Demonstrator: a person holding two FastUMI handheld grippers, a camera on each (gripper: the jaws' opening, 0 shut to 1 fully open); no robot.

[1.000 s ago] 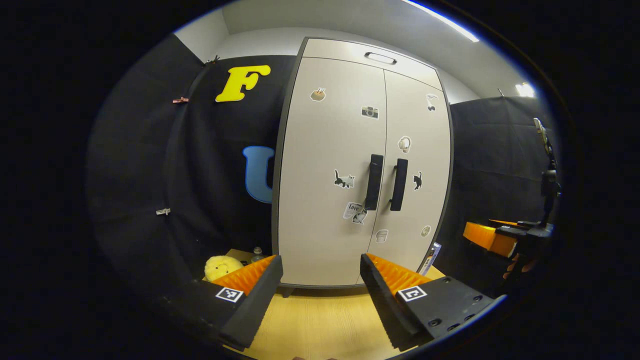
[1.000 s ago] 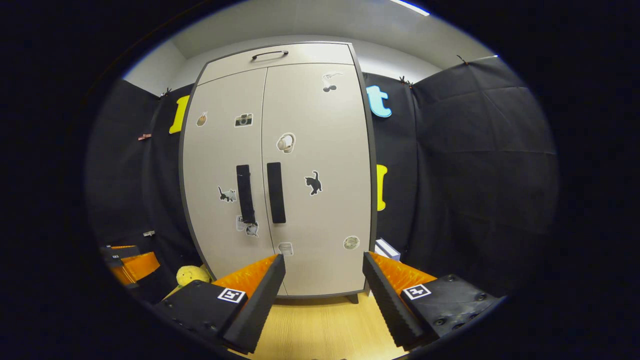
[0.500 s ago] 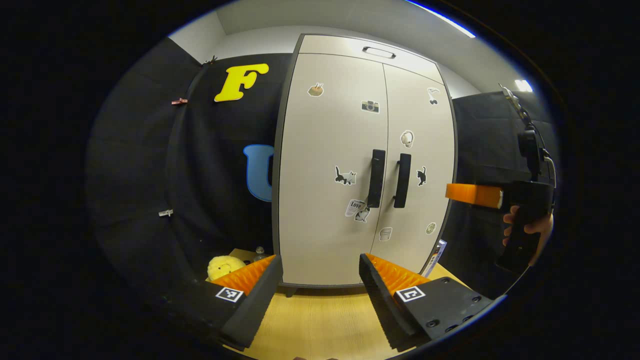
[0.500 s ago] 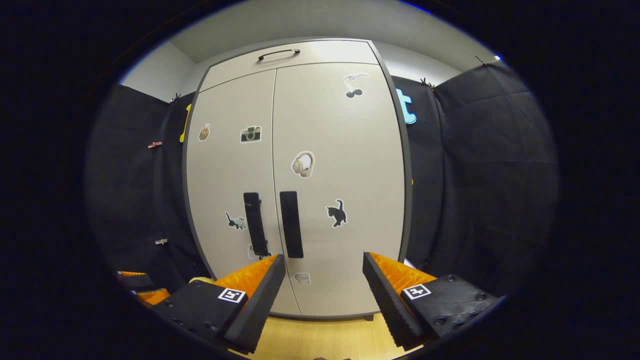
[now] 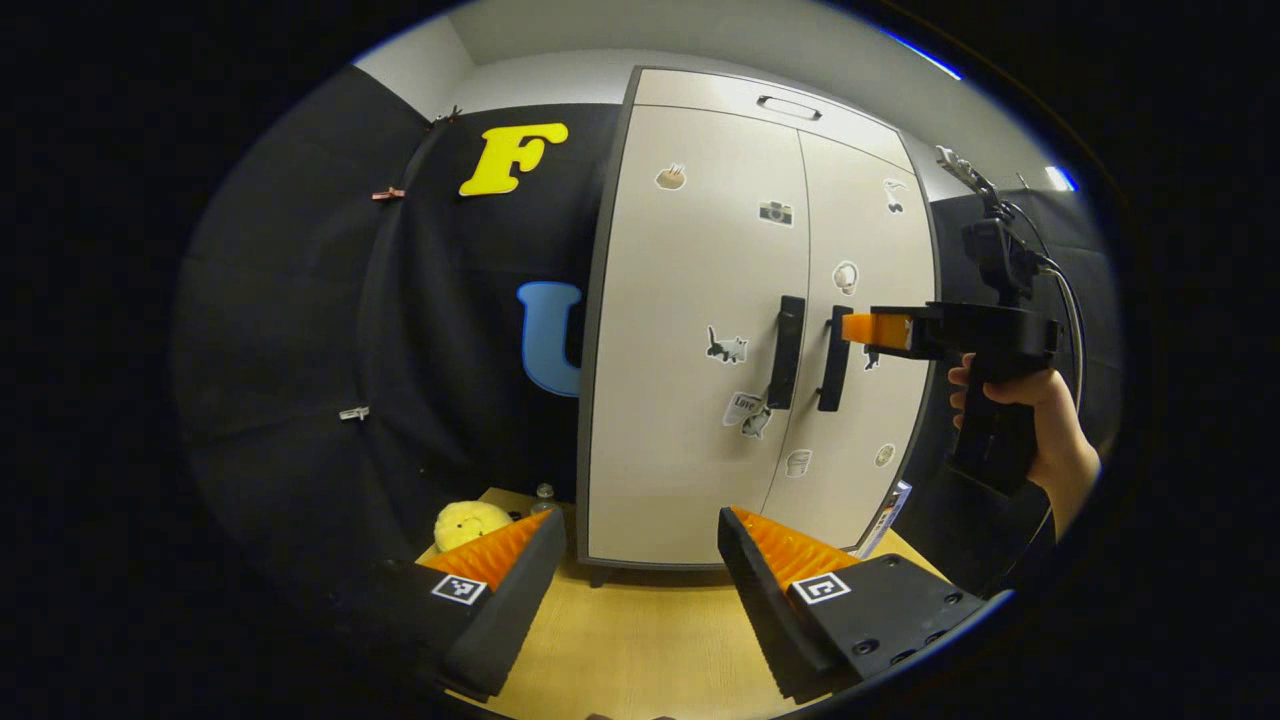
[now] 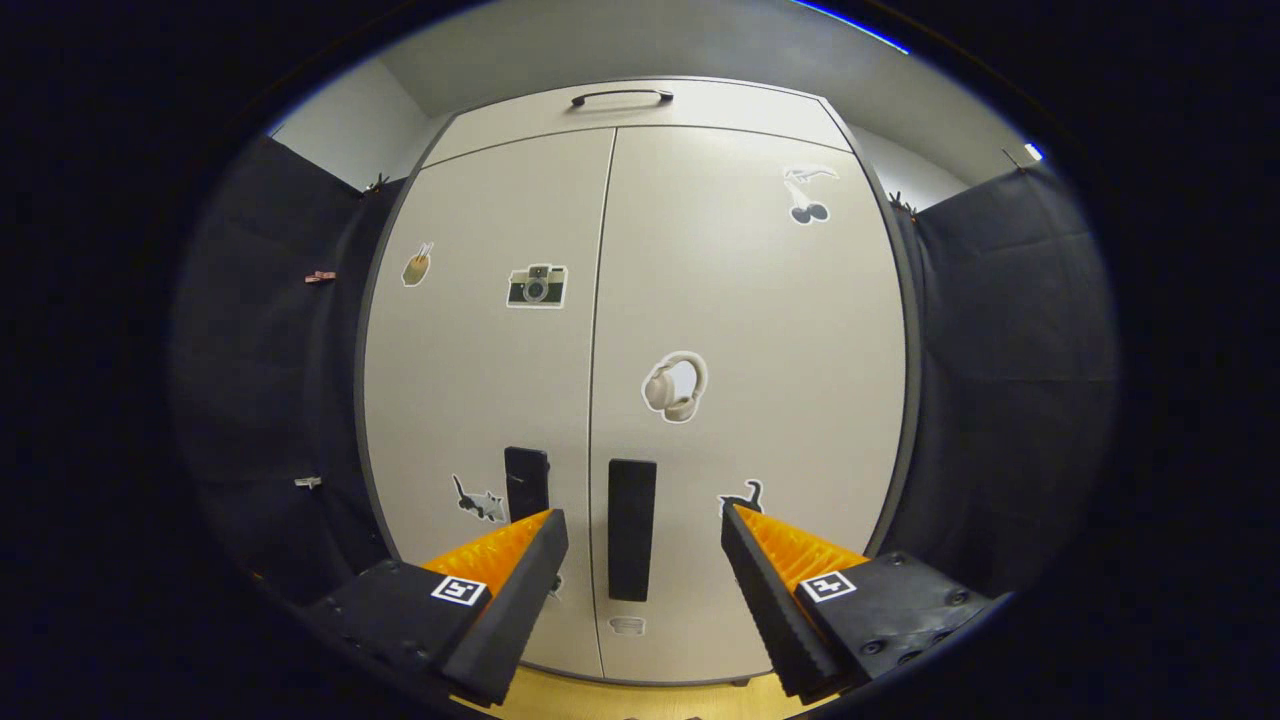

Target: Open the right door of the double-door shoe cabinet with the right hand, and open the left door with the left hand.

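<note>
The beige double-door shoe cabinet (image 5: pixel 700 330) stands shut, with stickers on both doors. Its two black vertical handles sit side by side at the middle seam: left handle (image 5: pixel 786 352), right handle (image 5: pixel 830 358). My left gripper (image 5: pixel 640 560) is open and empty, well back from the cabinet. In the left gripper view a hand (image 5: pixel 1030 420) holds my right gripper (image 5: pixel 850 328) level, its tips just short of the right handle. In the right gripper view the right gripper (image 6: pixel 640 560) is open, with the right handle (image 6: pixel 632 528) straight ahead between its fingers and the left handle (image 6: pixel 526 483) beside it.
The cabinet rests on a light wooden surface (image 5: pixel 640 620). A yellow plush toy (image 5: pixel 470 522) and a small bottle (image 5: pixel 543 493) lie at its left foot. A thin box (image 5: pixel 893 505) leans by its right foot. Black cloth walls close in both sides.
The right gripper has risen and moved in close to the right door's handle. The left gripper has barely shifted. Both doors stay shut.
</note>
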